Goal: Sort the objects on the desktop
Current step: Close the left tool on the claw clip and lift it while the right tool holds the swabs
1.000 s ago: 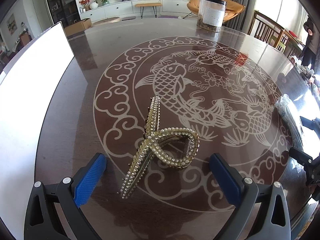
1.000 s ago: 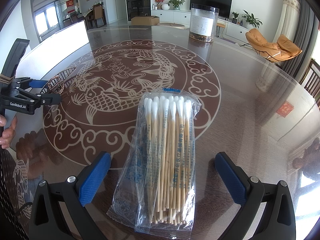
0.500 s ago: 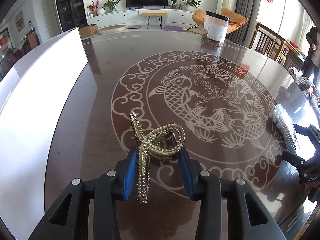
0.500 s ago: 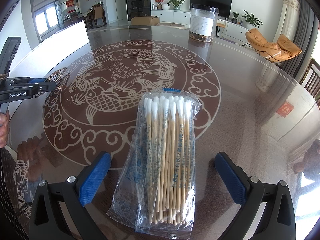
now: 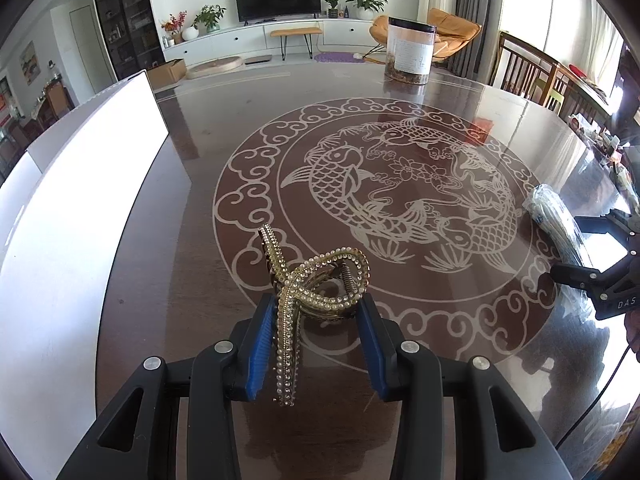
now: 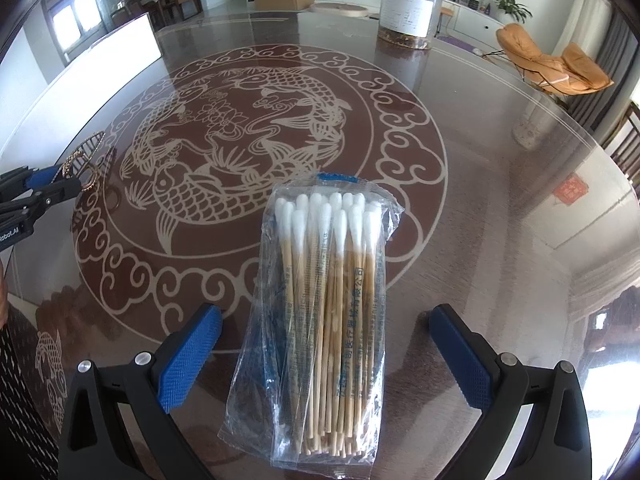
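Left gripper (image 5: 316, 340): my blue pads are clamped on a hair claw (image 5: 310, 292), gold with rows of pearls and rhinestones; one arm of the claw hangs down between the jaws, its looped part and spring stick out ahead of the pads; whether it clears the table (image 5: 200, 240) I cannot tell

Right gripper (image 6: 324, 356): my jaws stand wide apart, gripping nothing; a clear bag of swabs (image 6: 328, 320) lies flat on the table between them, touching neither pad, cotton tips pointing away from me

Table: dark, glossy, round, with a pale fish-and-cloud pattern (image 5: 400, 196) at its centre

White board (image 5: 60, 216): along the table's left edge, beside the claw

Jar (image 6: 410, 10): clear, labelled, upright at the far side, well apart from both items

Swabs and claw: well apart, swabs on the right, claw on the left
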Demonstrator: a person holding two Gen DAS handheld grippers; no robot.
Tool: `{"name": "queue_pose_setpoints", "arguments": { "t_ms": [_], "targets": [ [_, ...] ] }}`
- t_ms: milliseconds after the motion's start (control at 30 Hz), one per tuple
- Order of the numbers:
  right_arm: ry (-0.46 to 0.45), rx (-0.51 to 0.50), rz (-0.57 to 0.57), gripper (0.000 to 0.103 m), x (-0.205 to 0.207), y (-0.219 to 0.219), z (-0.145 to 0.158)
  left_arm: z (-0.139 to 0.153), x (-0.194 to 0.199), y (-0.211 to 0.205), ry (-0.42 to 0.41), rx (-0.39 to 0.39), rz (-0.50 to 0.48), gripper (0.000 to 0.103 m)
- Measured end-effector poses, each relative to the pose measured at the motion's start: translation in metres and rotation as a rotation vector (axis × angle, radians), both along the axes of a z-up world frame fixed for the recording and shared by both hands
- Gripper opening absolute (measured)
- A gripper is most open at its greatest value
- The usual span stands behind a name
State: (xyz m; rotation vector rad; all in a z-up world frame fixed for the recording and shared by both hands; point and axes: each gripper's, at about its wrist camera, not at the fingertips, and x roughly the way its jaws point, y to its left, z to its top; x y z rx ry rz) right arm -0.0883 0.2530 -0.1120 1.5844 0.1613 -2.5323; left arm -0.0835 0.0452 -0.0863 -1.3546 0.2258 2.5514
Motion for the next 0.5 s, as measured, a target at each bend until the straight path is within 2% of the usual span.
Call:
{"name": "queue_pose_setpoints", "arguments": {
  "t_ms": [67,167,200,267,300,400,500],
  "targets": [
    [0.001,-0.003,-0.014,0.103,0.0,0.0,0.001,0.001,0.0,-0.001,0.001,0.005,0.002,0.041],
    [-0.092,0.014,-0.013,0.103,-0.012,-0.002,0.001,0.002,0.002,0.001,0.004,0.004,-0.006,0.041],
    [-0.127,0.019,-0.01,0.1,-0.016,-0.003,0.002,0.002,0.003,0.001,0.005,0.001,-0.01,0.041],
    [-0.137,0.025,0.009,0.071,-0.019,-0.006,0.01,0.004,0.007,0.003,0.009,-0.003,-0.018,0.041],
    [-0.134,0.026,0.011,0.032,-0.02,-0.006,0.016,0.005,0.01,0.005,0.012,-0.002,-0.022,0.041],
    [-0.146,0.013,0.005,0.03,-0.021,-0.003,0.029,0.014,0.022,0.006,0.026,0.019,-0.032,0.041],
    [-0.104,-0.058,-0.012,0.03,-0.014,0.001,0.054,0.033,0.033,-0.003,0.047,0.101,-0.011,0.041]
  ]
}}
